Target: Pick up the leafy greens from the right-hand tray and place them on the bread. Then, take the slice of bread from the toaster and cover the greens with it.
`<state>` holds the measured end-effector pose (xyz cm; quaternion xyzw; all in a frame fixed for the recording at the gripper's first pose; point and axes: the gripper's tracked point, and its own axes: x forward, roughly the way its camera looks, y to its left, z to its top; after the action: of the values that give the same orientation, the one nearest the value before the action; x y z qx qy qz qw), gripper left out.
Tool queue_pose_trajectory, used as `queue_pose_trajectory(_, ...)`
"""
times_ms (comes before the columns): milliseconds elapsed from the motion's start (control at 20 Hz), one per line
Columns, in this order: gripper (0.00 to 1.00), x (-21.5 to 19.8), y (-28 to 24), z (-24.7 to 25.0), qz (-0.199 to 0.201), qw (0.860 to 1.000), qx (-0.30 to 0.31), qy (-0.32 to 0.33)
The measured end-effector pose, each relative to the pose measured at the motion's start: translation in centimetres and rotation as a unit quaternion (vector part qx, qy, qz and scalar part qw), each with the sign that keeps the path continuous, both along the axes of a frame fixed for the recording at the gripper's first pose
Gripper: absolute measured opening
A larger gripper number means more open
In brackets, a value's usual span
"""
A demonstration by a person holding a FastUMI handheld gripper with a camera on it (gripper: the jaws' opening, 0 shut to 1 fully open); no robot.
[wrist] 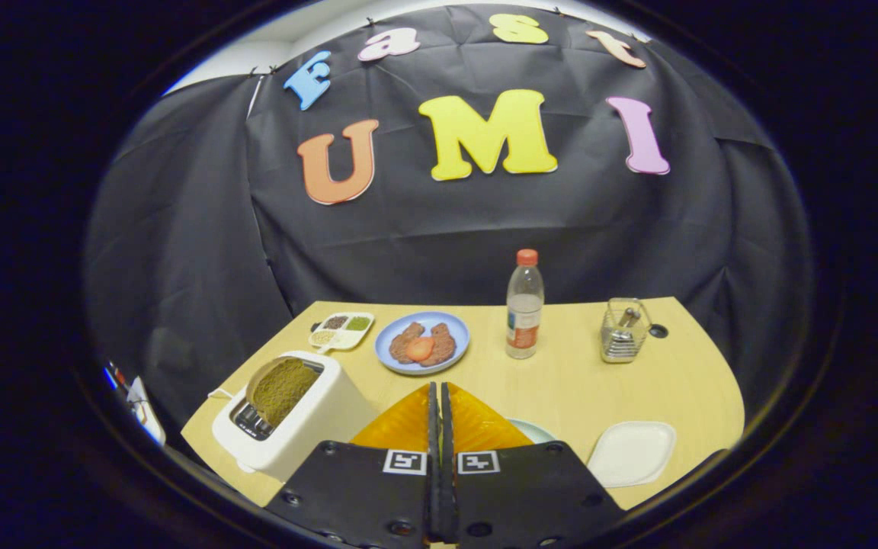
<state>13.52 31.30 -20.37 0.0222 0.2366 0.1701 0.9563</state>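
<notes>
Hand-held gripper (439, 396) fingers fully closed, nothing betw. them, above table (561, 381).

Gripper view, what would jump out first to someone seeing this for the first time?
Probably the white toaster just ahead and left of the gripper, a brown bread slice standing up out of its slot. Beyond the shut jaws sits a blue plate with dark food and a red slice. To its right stands a clear bottle with a red cap; nearer, right of the jaws, lies a white tray.
</notes>
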Motion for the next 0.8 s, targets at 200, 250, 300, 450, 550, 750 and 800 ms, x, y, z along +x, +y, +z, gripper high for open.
queue_pose_trajectory(200, 0.00, -0.1, 2.3, -2.6, 0.000, 0.999, 0.021, 0.027)
queue_pose_trajectory(250, 0.00, -0.1, 2.6, -3.2, 0.000, 0.999, 0.028, 0.034)
queue_pose_trajectory(300, 0.00, 0.1, 2.7, -3.9, -0.002, 0.999, 0.035, 0.042)
queue_pose_trajectory(450, 0.00, 0.7, 1.7, -5.1, -0.015, 0.997, 0.046, 0.058)
queue_pose_trajectory(550, 0.00, 1.2, 0.4, -5.4, -0.025, 0.997, 0.045, 0.058)
queue_pose_trajectory(750, 0.00, 1.9, -2.6, -5.9, -0.044, 0.997, 0.033, 0.047)
queue_pose_trajectory(800, 0.00, 2.1, -3.3, -6.2, -0.048, 0.997, 0.029, 0.046)
